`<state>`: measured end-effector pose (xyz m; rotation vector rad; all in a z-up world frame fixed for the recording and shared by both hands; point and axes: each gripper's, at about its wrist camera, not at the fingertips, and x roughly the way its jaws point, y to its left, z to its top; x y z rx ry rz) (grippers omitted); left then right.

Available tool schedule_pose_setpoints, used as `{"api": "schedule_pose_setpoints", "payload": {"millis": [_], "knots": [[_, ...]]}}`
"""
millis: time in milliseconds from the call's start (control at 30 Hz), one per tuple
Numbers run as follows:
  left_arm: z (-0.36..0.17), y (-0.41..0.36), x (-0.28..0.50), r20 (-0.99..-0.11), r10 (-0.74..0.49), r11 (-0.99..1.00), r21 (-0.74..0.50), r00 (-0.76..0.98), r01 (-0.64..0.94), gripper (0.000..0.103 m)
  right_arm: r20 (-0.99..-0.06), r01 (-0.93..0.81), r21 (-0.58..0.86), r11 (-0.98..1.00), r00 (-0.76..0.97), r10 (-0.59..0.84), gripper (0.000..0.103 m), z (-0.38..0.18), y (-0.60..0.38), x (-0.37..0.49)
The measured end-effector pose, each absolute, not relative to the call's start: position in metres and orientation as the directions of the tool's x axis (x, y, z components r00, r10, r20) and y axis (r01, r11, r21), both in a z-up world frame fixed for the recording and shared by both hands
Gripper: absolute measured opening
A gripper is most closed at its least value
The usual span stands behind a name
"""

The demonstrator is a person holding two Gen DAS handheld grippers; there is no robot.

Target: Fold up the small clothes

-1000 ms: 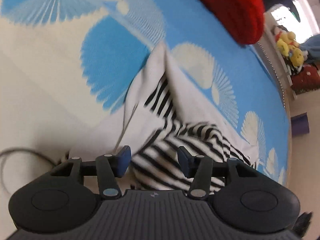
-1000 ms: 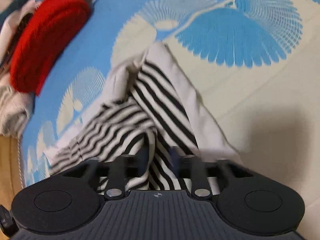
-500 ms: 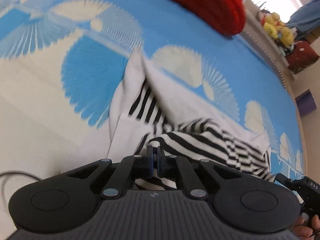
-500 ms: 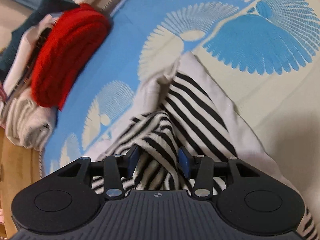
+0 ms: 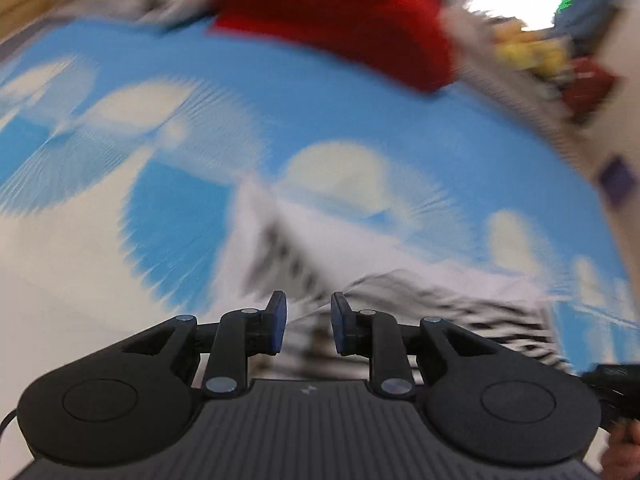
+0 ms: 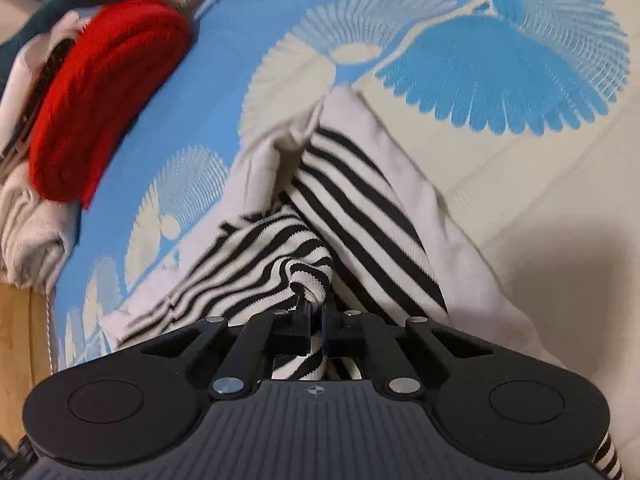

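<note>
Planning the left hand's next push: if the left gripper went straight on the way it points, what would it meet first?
Most likely the striped garment just beyond the left gripper, whose jaws have just been opening with nothing pinched. The picture is blurred, so depth is uncertain; the blue patterned cover lies beyond.

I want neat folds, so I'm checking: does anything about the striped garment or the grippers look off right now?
The striped garment lies bunched and twisted on the blue patterned bedspread, not flat. The right gripper pinches a rolled fold of it, while the left gripper, whose jaws have just been opening, stands apart with nothing pressed between its pads. No damage shows.
</note>
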<state>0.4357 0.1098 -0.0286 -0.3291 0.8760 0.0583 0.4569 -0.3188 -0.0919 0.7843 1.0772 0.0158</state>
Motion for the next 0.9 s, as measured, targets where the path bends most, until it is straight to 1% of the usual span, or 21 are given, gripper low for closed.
{"api": "schedule_pose_setpoints", "payload": {"millis": [67,100,133,167,200,233,267,333,367,400,433,467,500,533,600,667,700,767,833,867,900], "knots": [[-0.029,0.098,0.437,-0.744,-0.142,0.951,-0.285,0.653,-0.118,0.025,-0.793,0.355,0.558,0.750,0.496,0.355,0.003,-0.090,-0.318,0.456],[-0.035,0.095,0.440,-0.760,-0.160,0.951,-0.290,0.630,-0.109,0.025,-0.804,0.369,0.547,0.751,0.481,0.349,0.004,-0.093,-0.318,0.456],[-0.046,0.094,0.444,-0.797,-0.157,0.952,-0.278,0.584,-0.124,0.025,-0.824,0.395,0.525,0.753,0.457,0.335,0.006,-0.098,-0.318,0.456],[-0.062,0.096,0.447,-0.851,-0.127,0.956,-0.242,0.510,-0.165,0.024,-0.842,0.414,0.501,0.760,0.437,0.317,0.012,-0.101,-0.319,0.455],[-0.078,0.101,0.449,-0.897,-0.084,0.957,-0.195,0.435,-0.217,0.018,-0.853,0.424,0.476,0.770,0.433,0.289,0.014,-0.101,-0.320,0.454],[-0.087,0.107,0.448,-0.917,-0.046,0.951,-0.162,0.397,-0.262,0.011,-0.855,0.425,0.457,0.781,0.453,0.254,0.014,-0.097,-0.321,0.452],[-0.088,0.112,0.446,-0.914,-0.033,0.945,-0.160,0.405,-0.286,0.005,-0.848,0.417,0.442,0.794,0.483,0.218,0.020,-0.090,-0.320,0.450],[-0.073,0.110,0.446,-0.895,-0.013,0.954,-0.145,0.445,-0.262,0.005,-0.809,0.364,0.412,0.835,0.568,0.152,0.024,-0.068,-0.316,0.447],[-0.063,0.107,0.444,-0.872,-0.013,0.961,-0.146,0.489,-0.235,0.007,-0.776,0.317,0.408,0.856,0.614,0.143,0.025,-0.057,-0.312,0.445],[-0.055,0.103,0.440,-0.855,-0.024,0.965,-0.155,0.518,-0.210,0.008,-0.750,0.269,0.417,0.868,0.641,0.162,0.032,-0.050,-0.308,0.444],[-0.050,0.101,0.439,-0.845,-0.051,0.966,-0.177,0.533,-0.189,0.008,-0.730,0.206,0.442,0.873,0.649,0.217,0.035,-0.046,-0.302,0.445],[-0.049,0.099,0.438,-0.842,-0.084,0.962,-0.209,0.533,-0.178,0.010,-0.722,0.149,0.481,0.864,0.627,0.293,0.044,-0.049,-0.297,0.448],[-0.051,0.097,0.438,-0.845,-0.115,0.955,-0.239,0.522,-0.176,0.014,-0.721,0.101,0.531,0.841,0.576,0.386,0.048,-0.057,-0.292,0.451],[-0.056,0.096,0.437,-0.855,-0.144,0.947,-0.265,0.497,-0.182,0.016,-0.736,0.097,0.560,0.823,0.514,0.441,0.048,-0.069,-0.287,0.452],[-0.072,0.095,0.439,-0.895,-0.180,0.939,-0.280,0.408,-0.201,0.031,-0.818,0.169,0.506,0.846,0.405,0.408,0.048,-0.091,-0.280,0.451],[-0.085,0.096,0.436,-0.930,-0.157,0.951,-0.233,0.333,-0.202,0.029,-0.889,0.194,0.401,0.895,0.317,0.329,0.048,-0.109,-0.276,0.448],[-0.086,0.099,0.432,-0.931,-0.135,0.955,-0.214,0.340,-0.207,0.027,-0.896,0.199,0.386,0.901,0.313,0.315,0.048,-0.111,-0.276,0.445],[-0.075,0.100,0.426,-0.912,-0.129,0.954,-0.221,0.390,-0.201,0.028,-0.871,0.197,0.426,0.883,0.353,0.342,0.048,-0.103,-0.277,0.440],[-0.068,0.097,0.418,-0.878,-0.153,0.955,-0.249,0.454,-0.160,0.030,-0.838,0.124,0.452,0.883,0.398,0.373,0.048,-0.093,-0.271,0.432],[-0.073,0.096,0.414,-0.879,-0.140,0.961,-0.232,0.456,-0.151,0.031,-0.836,0.069,0.443,0.894,0.393,0.384,0.048,-0.095,-0.262,0.430],[-0.081,0.094,0.413,-0.898,-0.113,0.969,-0.195,0.426,-0.153,0.031,-0.861,0.027,0.413,0.910,0.337,0.381,0.049,-0.105,-0.255,0.427]]}}
